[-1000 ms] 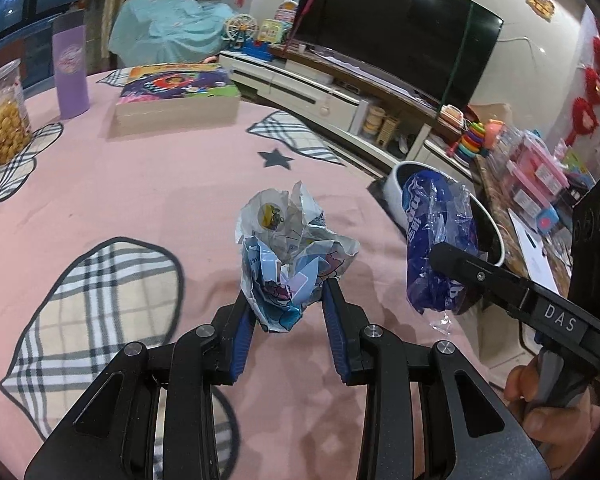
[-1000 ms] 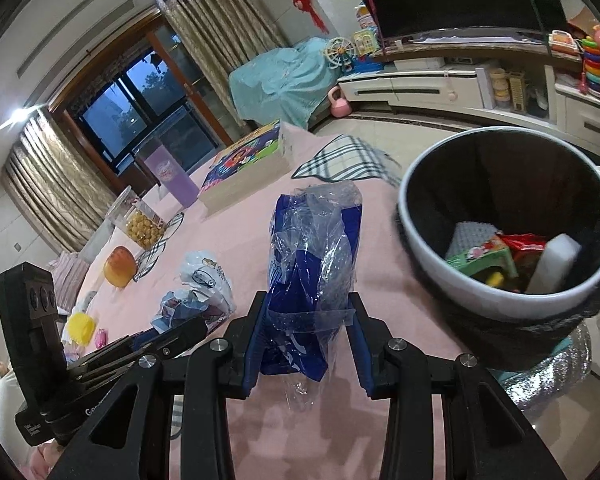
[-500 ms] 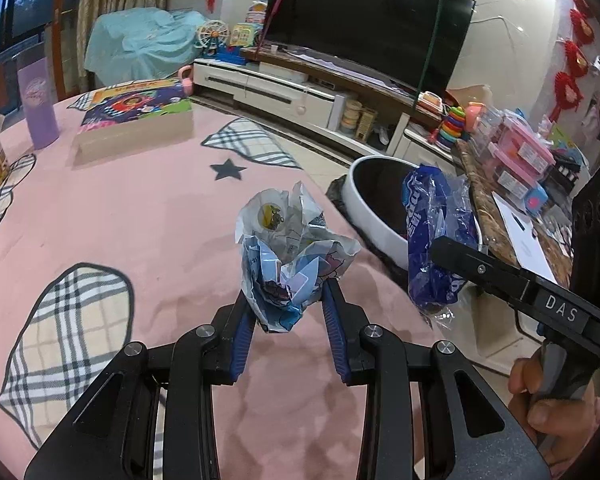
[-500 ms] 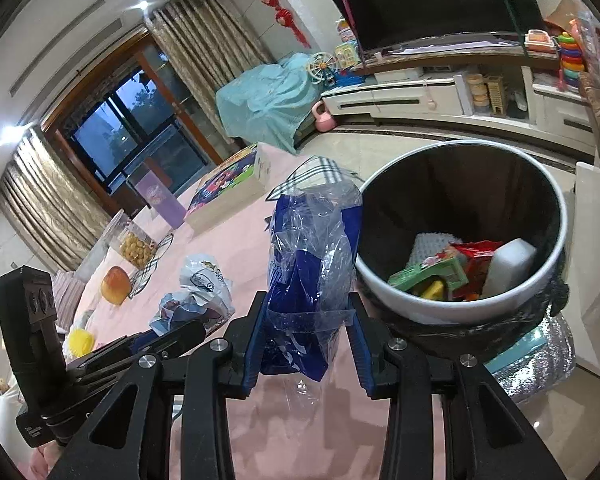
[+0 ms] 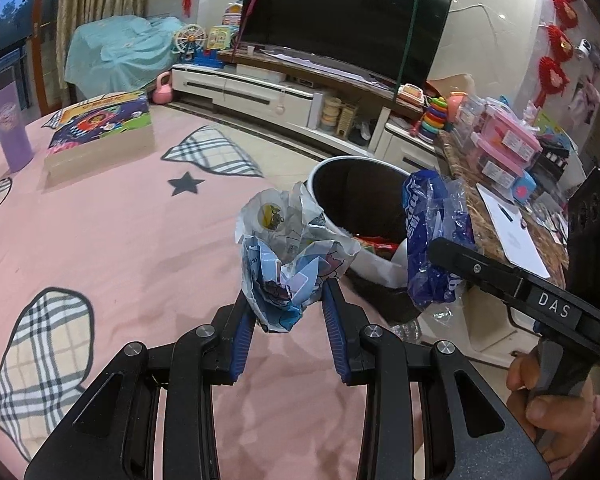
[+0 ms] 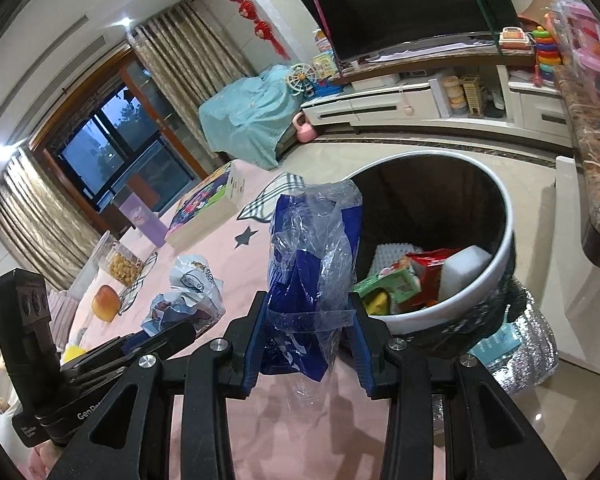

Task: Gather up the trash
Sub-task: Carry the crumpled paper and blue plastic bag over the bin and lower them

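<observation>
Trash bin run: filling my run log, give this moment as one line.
left hand-held gripper: crumpled wrapper | right hand-held gripper: blue plastic bag | trash bin: ahead

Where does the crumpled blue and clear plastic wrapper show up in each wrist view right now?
Left wrist view: the crumpled blue and clear plastic wrapper is right of centre, clamped in the right gripper, in front of the bin.
Right wrist view: it stands at centre between that gripper's jaws, just left of the bin.
Shared landmark: the round white-rimmed trash bin.
</observation>
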### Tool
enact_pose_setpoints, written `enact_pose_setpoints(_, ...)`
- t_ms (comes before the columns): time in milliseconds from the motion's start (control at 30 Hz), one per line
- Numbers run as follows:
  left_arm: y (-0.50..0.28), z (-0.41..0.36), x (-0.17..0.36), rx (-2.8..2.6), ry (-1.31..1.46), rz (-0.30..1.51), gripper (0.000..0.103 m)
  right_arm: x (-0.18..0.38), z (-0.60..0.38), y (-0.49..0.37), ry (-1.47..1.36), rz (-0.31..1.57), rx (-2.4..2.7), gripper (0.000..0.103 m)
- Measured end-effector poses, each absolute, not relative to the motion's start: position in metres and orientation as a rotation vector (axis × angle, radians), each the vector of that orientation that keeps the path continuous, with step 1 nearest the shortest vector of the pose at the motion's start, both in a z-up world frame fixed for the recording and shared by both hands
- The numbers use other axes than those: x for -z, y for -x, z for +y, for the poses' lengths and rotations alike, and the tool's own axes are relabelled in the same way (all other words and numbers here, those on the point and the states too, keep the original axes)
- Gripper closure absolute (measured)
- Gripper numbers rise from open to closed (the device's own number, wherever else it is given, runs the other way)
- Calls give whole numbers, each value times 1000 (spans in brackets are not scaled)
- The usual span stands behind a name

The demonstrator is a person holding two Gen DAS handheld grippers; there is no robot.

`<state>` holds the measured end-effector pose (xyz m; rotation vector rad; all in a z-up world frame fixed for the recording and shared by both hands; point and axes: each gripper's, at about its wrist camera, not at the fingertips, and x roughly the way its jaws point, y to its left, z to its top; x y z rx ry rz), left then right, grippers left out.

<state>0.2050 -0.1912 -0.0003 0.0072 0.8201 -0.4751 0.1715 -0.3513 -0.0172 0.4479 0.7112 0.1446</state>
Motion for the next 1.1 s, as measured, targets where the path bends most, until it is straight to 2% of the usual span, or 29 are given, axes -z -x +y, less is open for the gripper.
enact_pose_setpoints(1100,-224,-257,-10,564,-75,806,71,13,-408,-189,-466,697,-59,64)
